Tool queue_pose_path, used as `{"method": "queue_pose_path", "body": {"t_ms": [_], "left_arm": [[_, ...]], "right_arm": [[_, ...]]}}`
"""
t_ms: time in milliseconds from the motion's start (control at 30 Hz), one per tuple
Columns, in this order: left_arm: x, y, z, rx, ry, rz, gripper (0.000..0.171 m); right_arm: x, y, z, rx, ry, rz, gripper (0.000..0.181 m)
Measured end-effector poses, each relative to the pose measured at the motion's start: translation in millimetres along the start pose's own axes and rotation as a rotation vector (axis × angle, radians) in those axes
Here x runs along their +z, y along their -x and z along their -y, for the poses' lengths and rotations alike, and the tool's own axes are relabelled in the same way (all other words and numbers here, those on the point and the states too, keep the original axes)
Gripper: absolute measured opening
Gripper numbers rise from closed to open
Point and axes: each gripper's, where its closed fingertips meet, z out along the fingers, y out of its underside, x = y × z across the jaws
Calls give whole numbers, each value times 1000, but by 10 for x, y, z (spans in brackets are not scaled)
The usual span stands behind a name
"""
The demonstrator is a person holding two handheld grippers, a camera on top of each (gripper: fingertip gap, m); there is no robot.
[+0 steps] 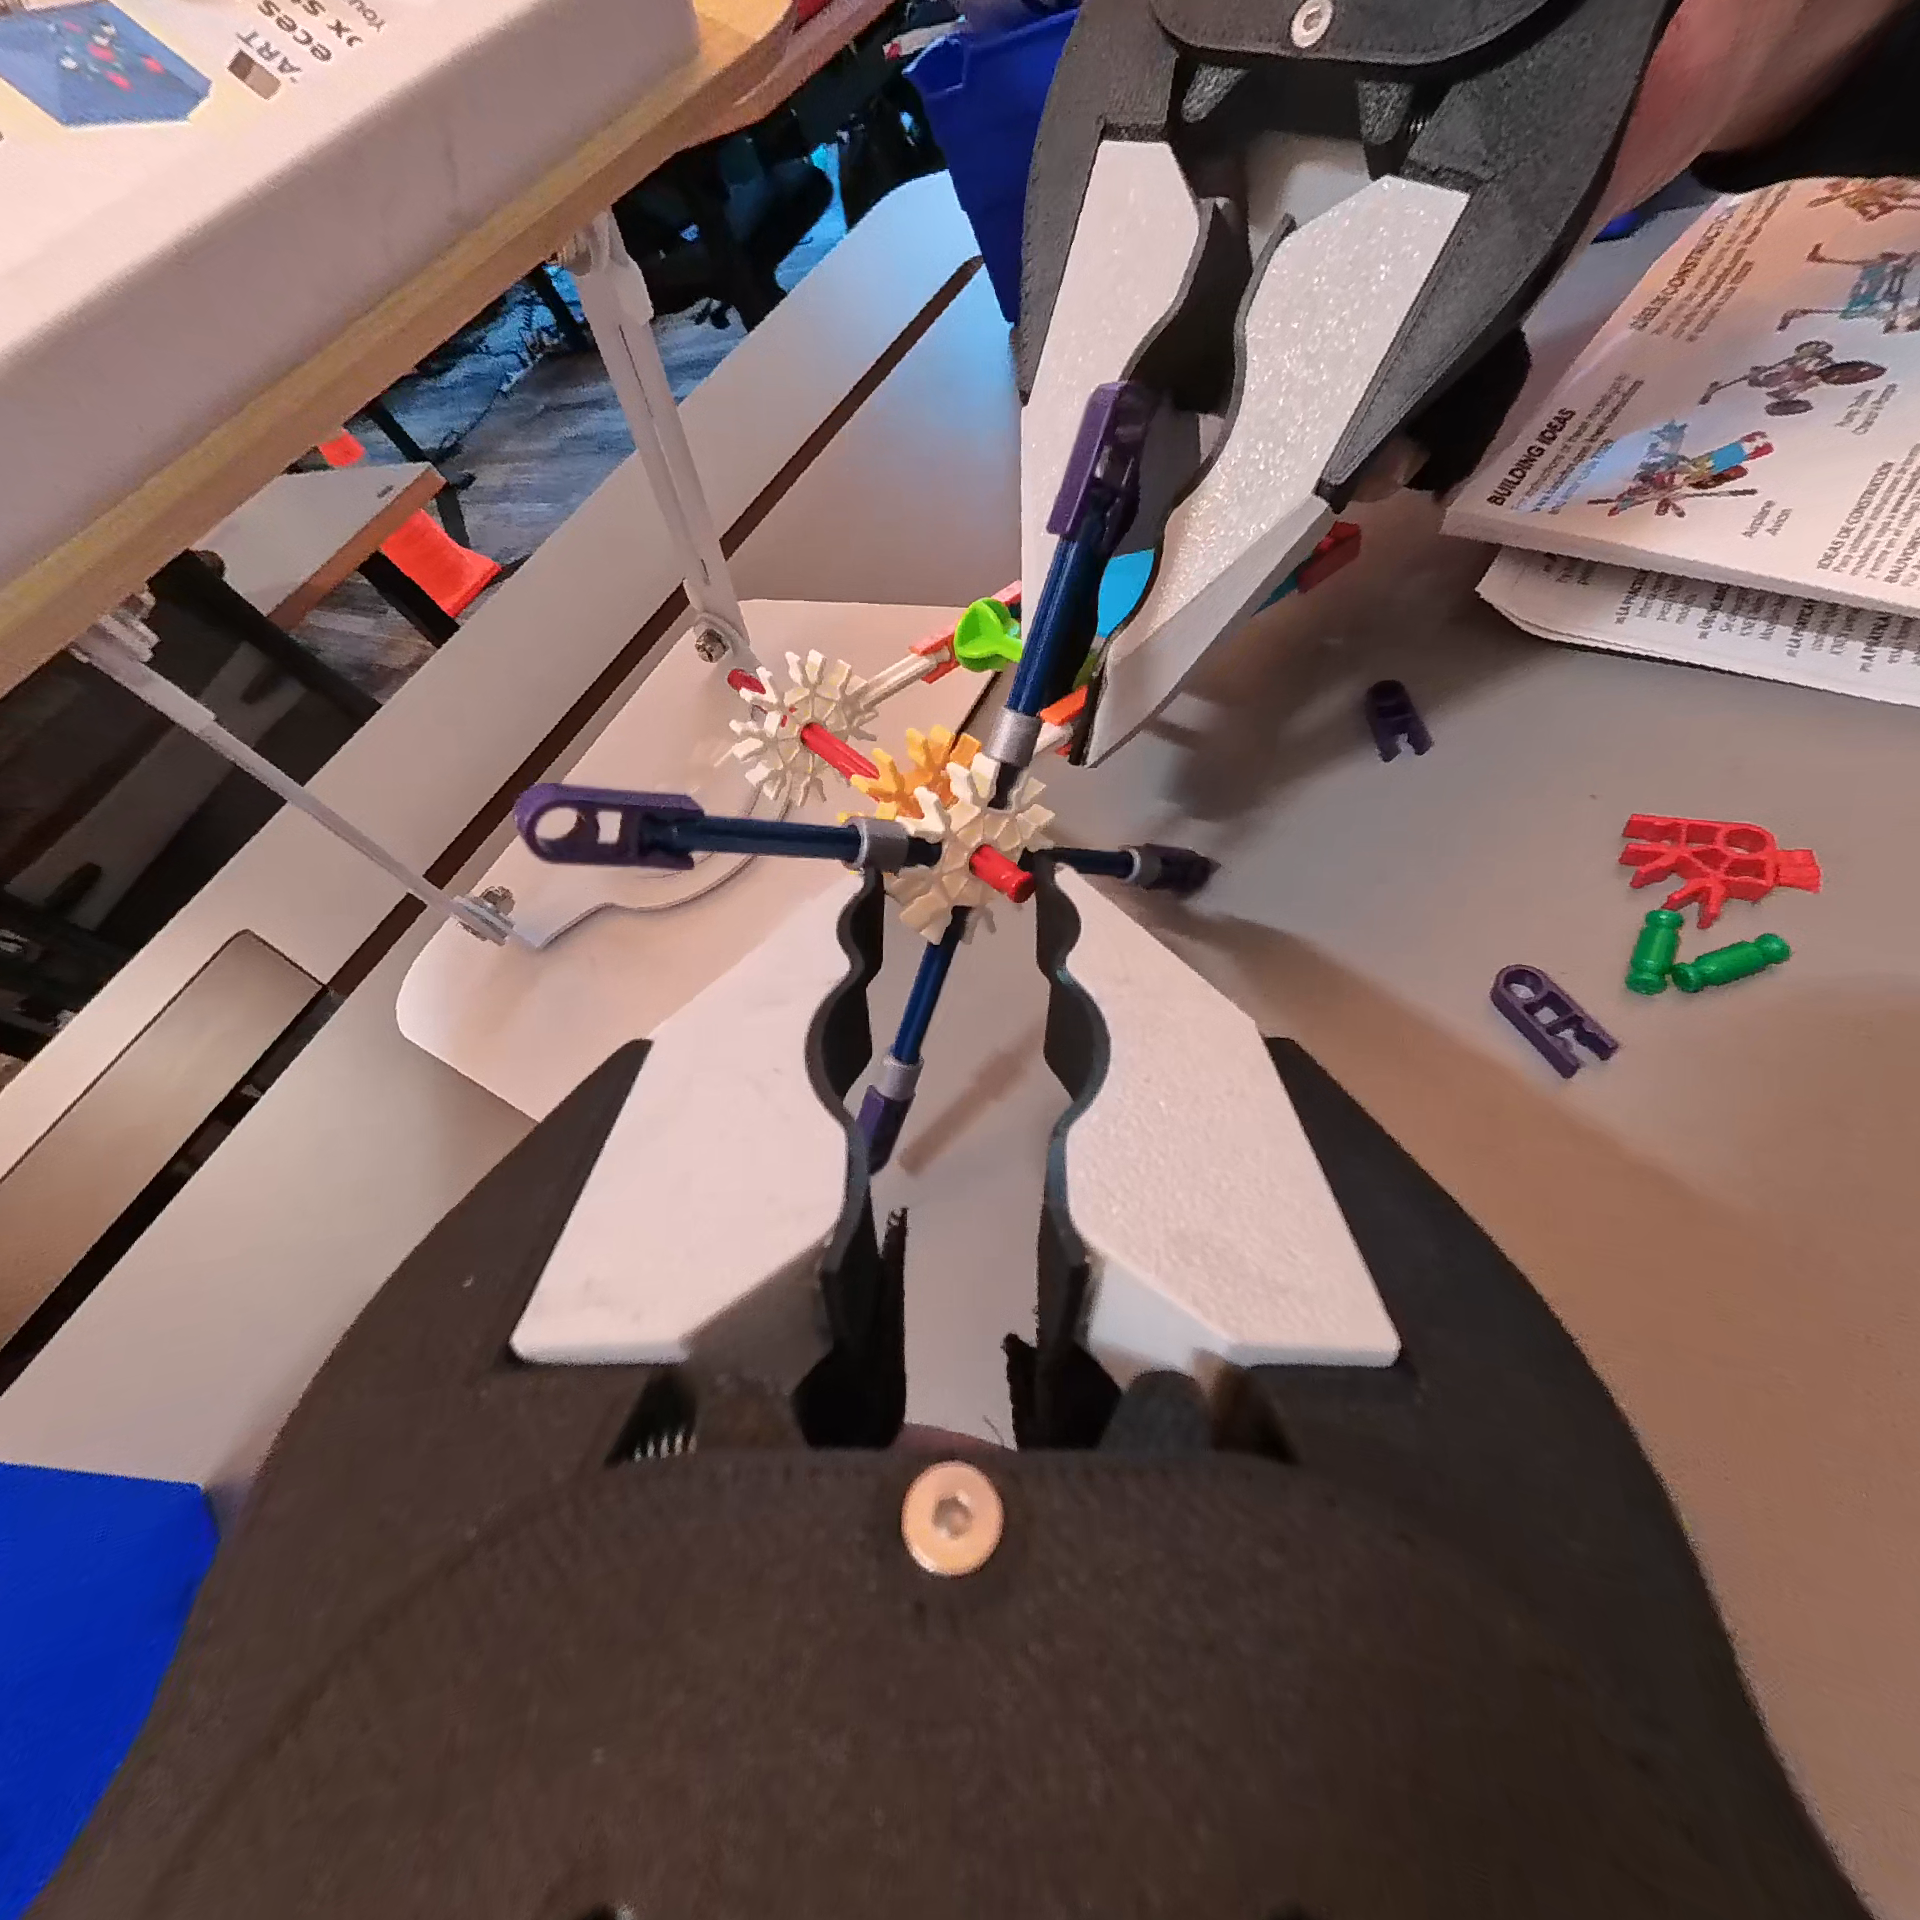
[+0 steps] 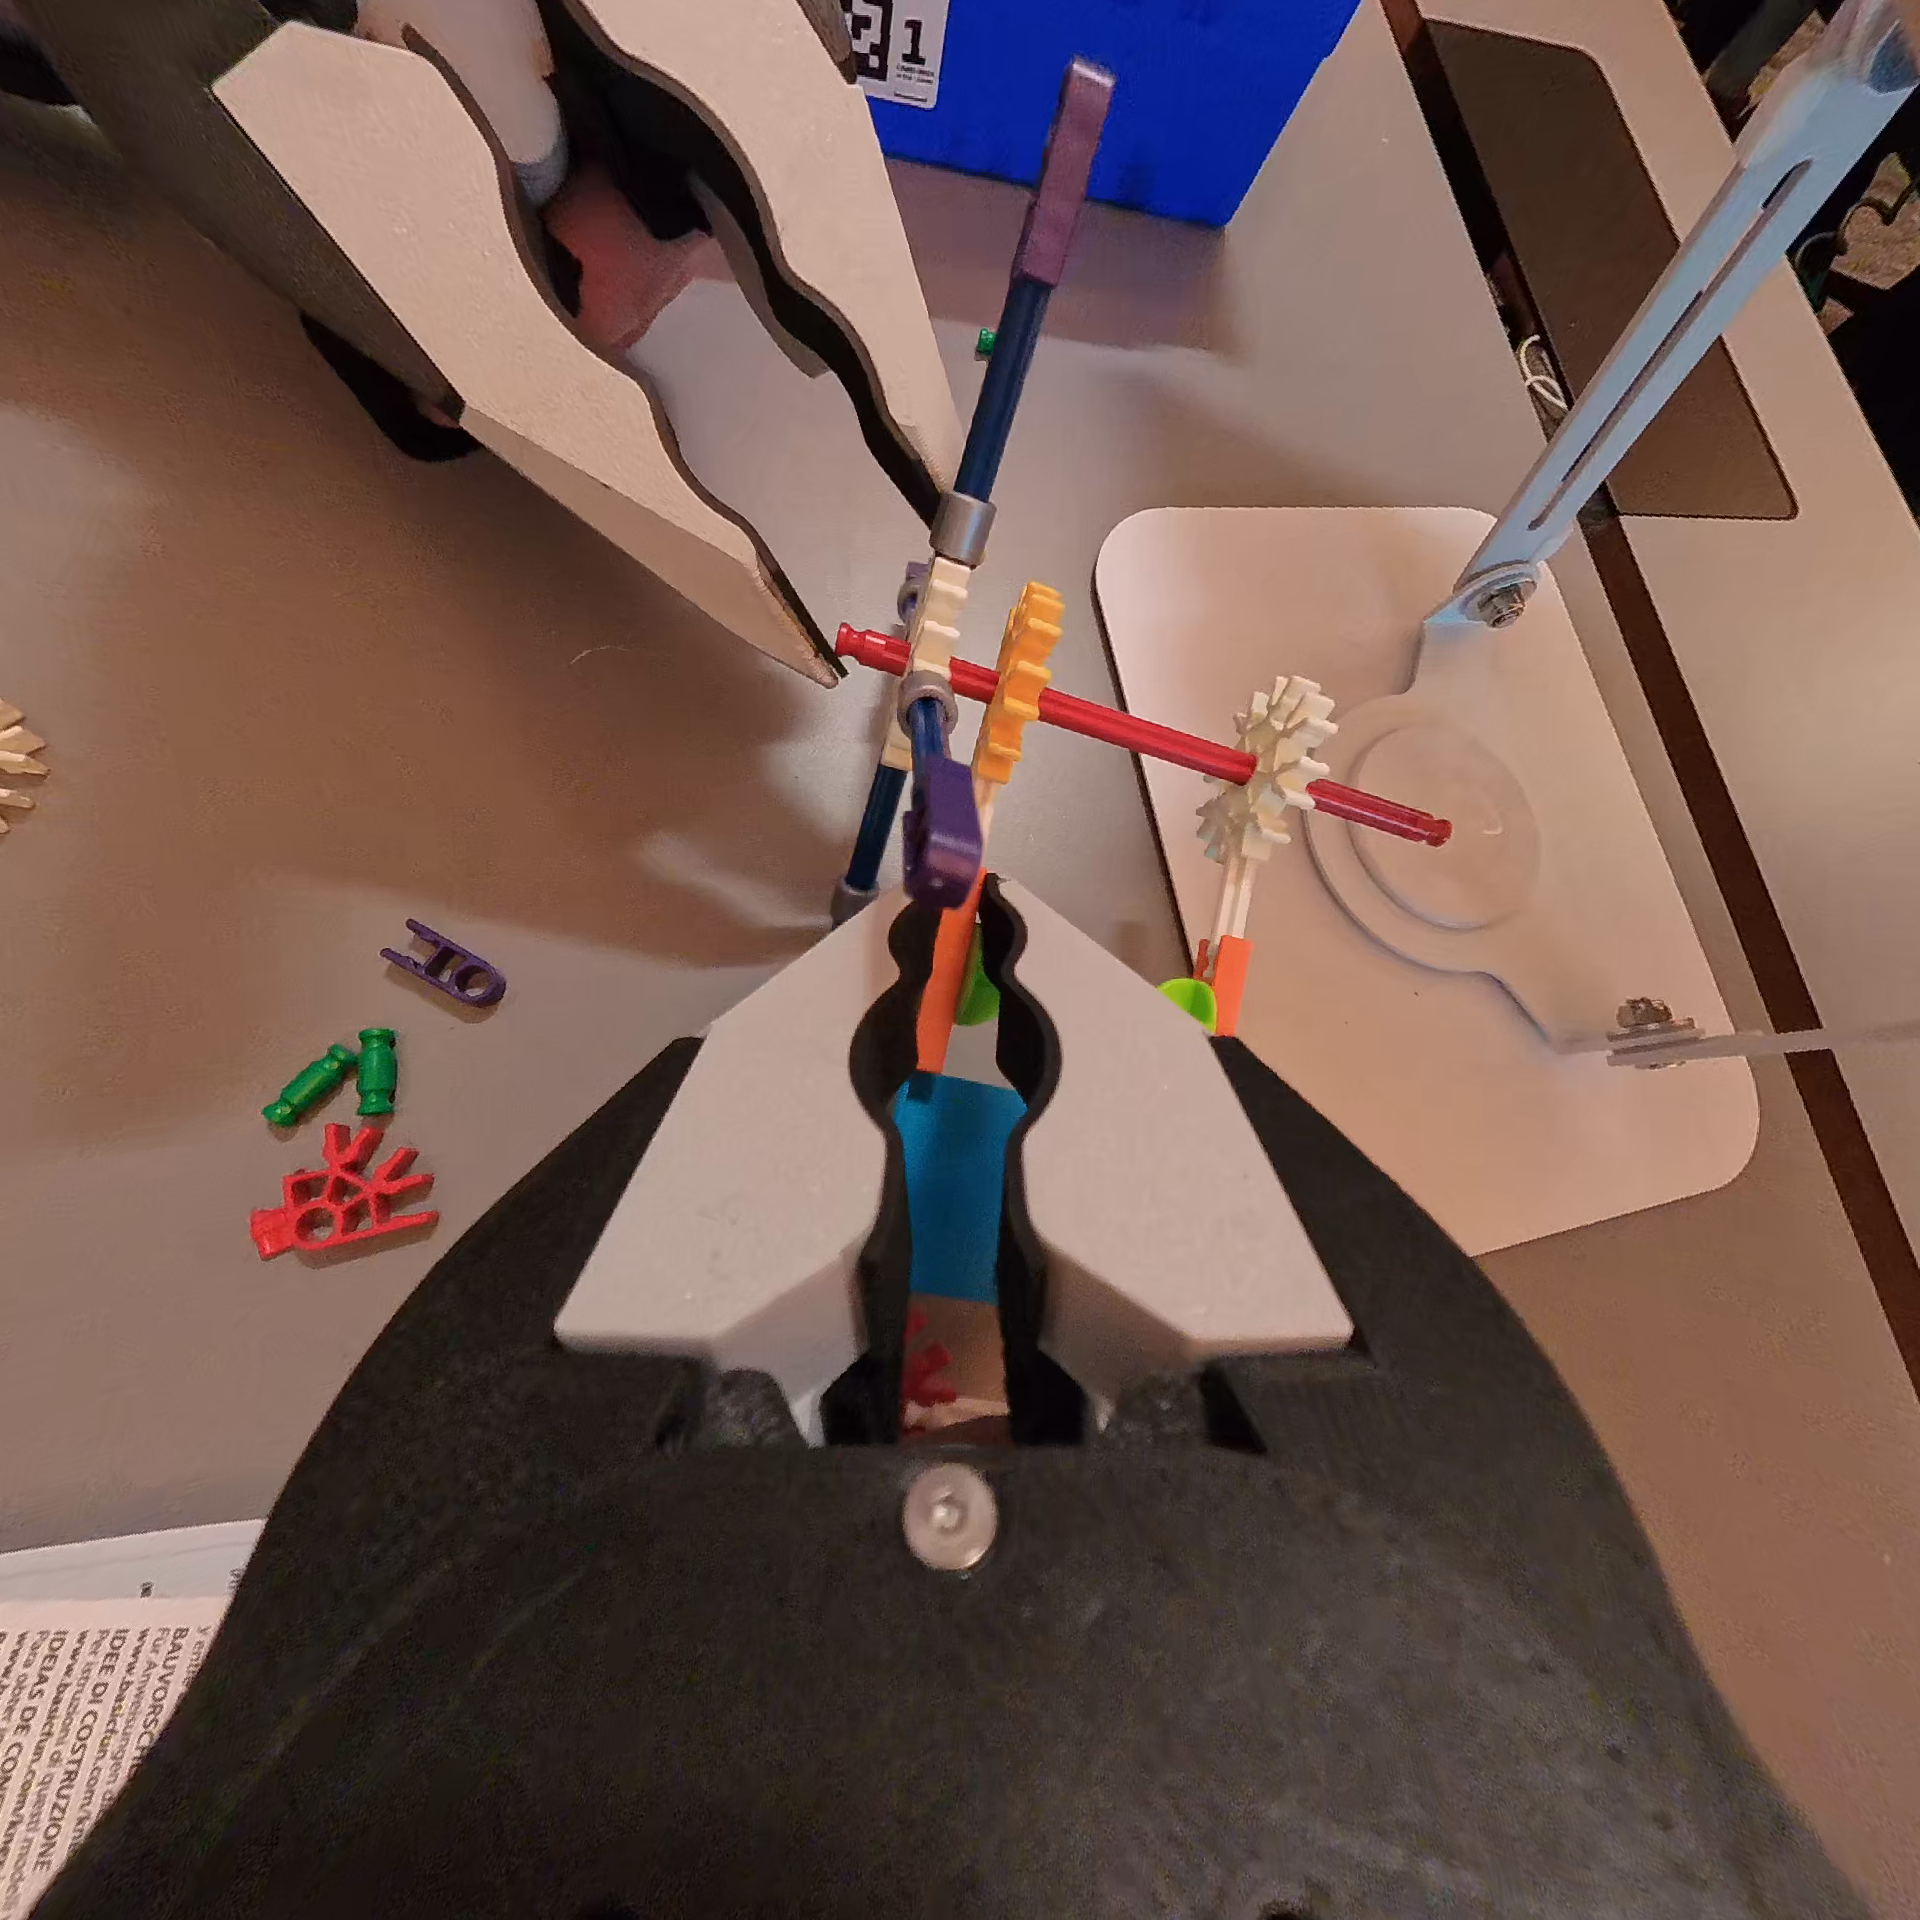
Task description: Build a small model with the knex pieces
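2 tables [image 1: 1351, 1195], loose toy parts [image 1: 1714, 862]

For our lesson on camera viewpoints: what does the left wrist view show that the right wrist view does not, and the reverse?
Only the left wrist view shows the illustrated instruction booklet and the white printed box on a wooden shelf.

Only the right wrist view shows the blue bin bearing a black-and-white marker, the flat blue panel between the right gripper fingers, and a cream spiky connector at the left edge.

Both show the rod-and-connector toy model, red fan-shaped connector, two green short rods and the white stand base.
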Motion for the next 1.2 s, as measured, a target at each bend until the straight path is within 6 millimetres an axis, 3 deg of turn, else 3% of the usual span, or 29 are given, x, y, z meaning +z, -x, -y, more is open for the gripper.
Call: {"method": "queue_pose_path", "body": {"t_ms": [800, 1200], "left_arm": [[103, 58, -214, 1, 102, 36, 36], [202, -85, -310, 39, 153, -12, 27]], "right_arm": [[71, -70, -150, 75, 54, -9, 6], [63, -73, -178, 110, 55, 13, 8]]}}
